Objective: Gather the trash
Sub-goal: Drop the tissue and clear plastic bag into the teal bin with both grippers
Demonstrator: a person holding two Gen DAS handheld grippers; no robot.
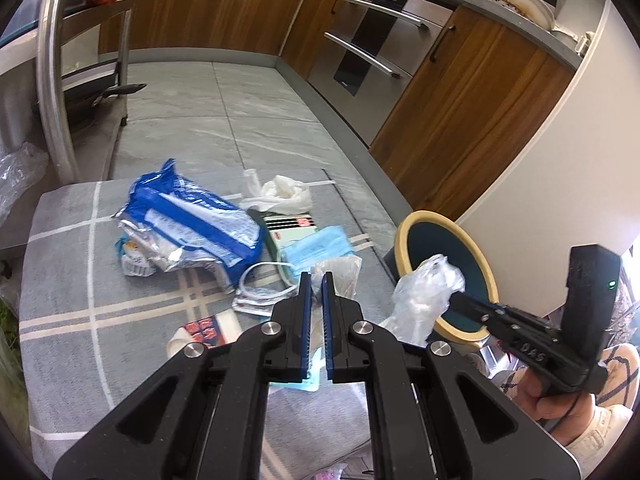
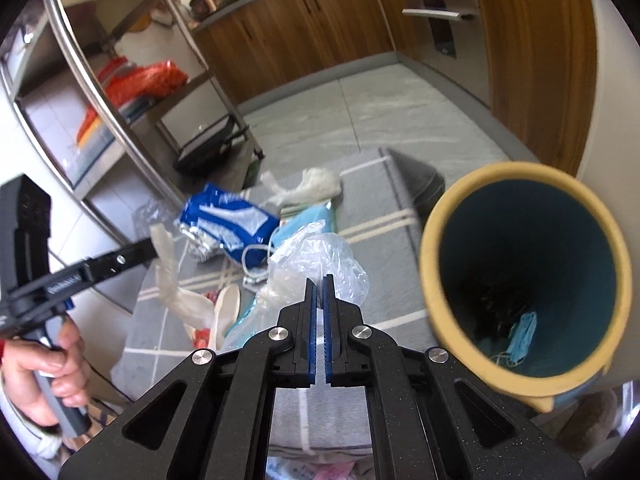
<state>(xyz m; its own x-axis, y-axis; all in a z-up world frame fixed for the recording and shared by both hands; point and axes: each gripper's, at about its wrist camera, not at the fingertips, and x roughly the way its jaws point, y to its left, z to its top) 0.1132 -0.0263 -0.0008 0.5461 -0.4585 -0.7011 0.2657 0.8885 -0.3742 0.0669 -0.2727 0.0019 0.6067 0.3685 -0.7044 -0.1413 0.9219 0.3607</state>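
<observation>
My right gripper [image 2: 319, 280] is shut on a crumpled clear plastic bag [image 2: 316, 256], held above the rug just left of the bin. The bin [image 2: 430, 240] has a yellow rim and a teal inside, and it tilts toward me with a blue mask [image 2: 524, 332] at the bottom. In the left wrist view the right gripper [image 1: 454, 298] and its bag [image 1: 424, 292] hang in front of the bin [image 1: 402, 236]. My left gripper [image 1: 317, 280] is shut. The right wrist view shows a white plastic strip [image 2: 168, 264] hanging from the left gripper [image 2: 154, 246].
On the grey rug [image 1: 80, 280] lie a blue foil package [image 1: 192, 216], a white bag [image 1: 280, 192], a blue mask [image 1: 320, 244], a striped box [image 1: 292, 226] and a red cup [image 1: 204, 330]. A metal rack [image 1: 52, 80] stands left, with the oven [image 1: 372, 52] and cabinets behind.
</observation>
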